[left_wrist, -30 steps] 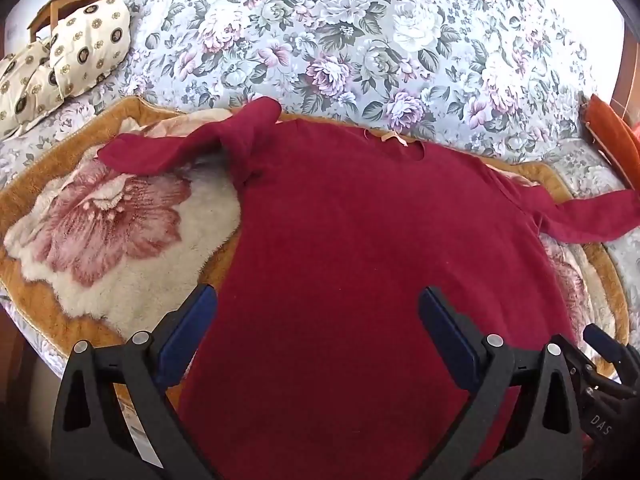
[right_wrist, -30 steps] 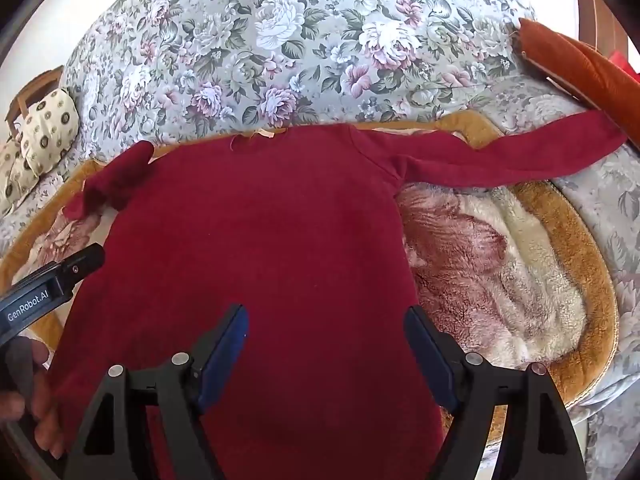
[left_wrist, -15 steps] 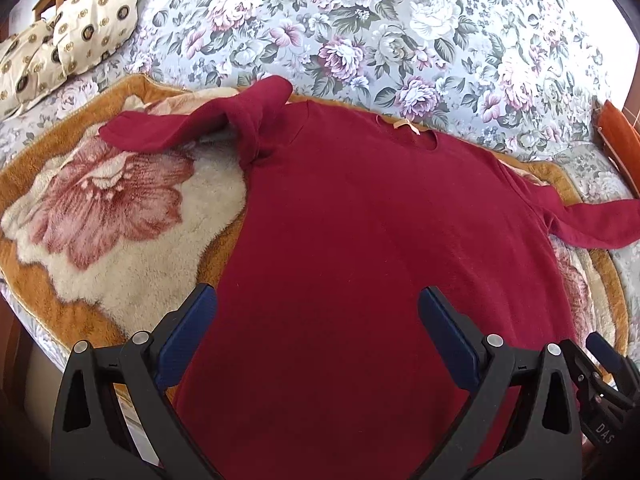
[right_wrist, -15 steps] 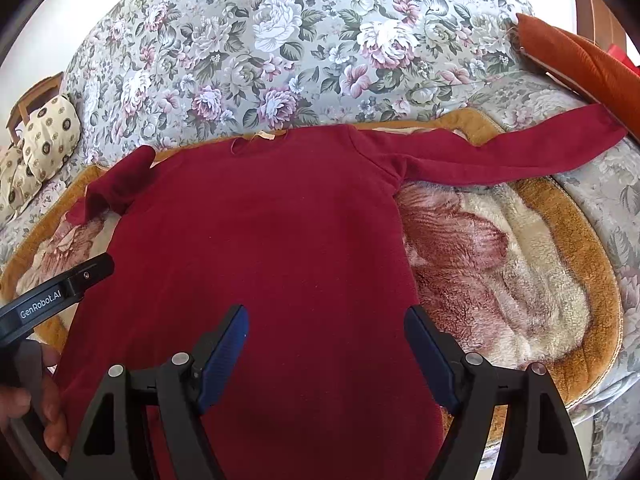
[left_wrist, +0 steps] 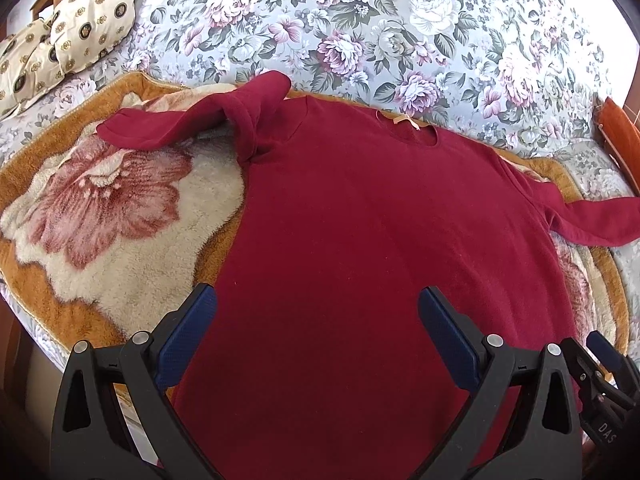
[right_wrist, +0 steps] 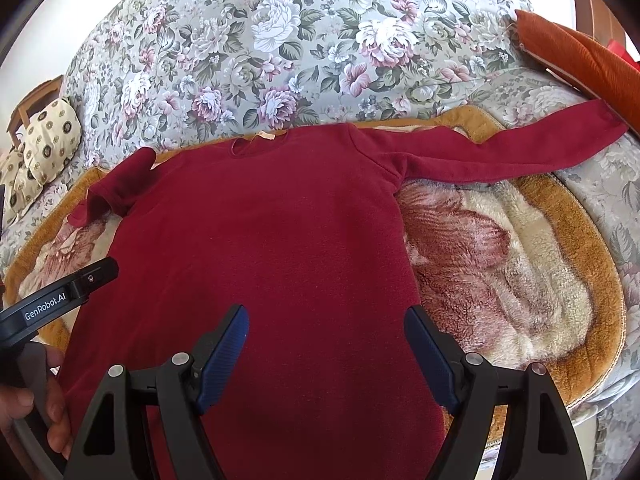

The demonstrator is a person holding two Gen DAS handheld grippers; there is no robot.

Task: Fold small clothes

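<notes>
bed: covered by a floral bedspread (left_wrist: 360, 20) in grey, green and pink
on the bedspread: a plush blanket (left_wrist: 100, 216) with a tan border and large pink flowers
on the blanket: a dark red sweater (left_wrist: 360, 240), spread flat, neckline at the far side
far left: a cream patterned pillow (left_wrist: 68, 36)
far right: an orange cushion (right_wrist: 572, 52)

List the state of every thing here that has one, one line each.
red sweater: spread flat on the blanket, unfolded.
left sleeve: crumpled, bent near the shoulder.
right sleeve: stretched out straight.
left gripper: open, empty, above the sweater.
right gripper: open, empty, above the sweater.
blanket: spread under the sweater.
</notes>
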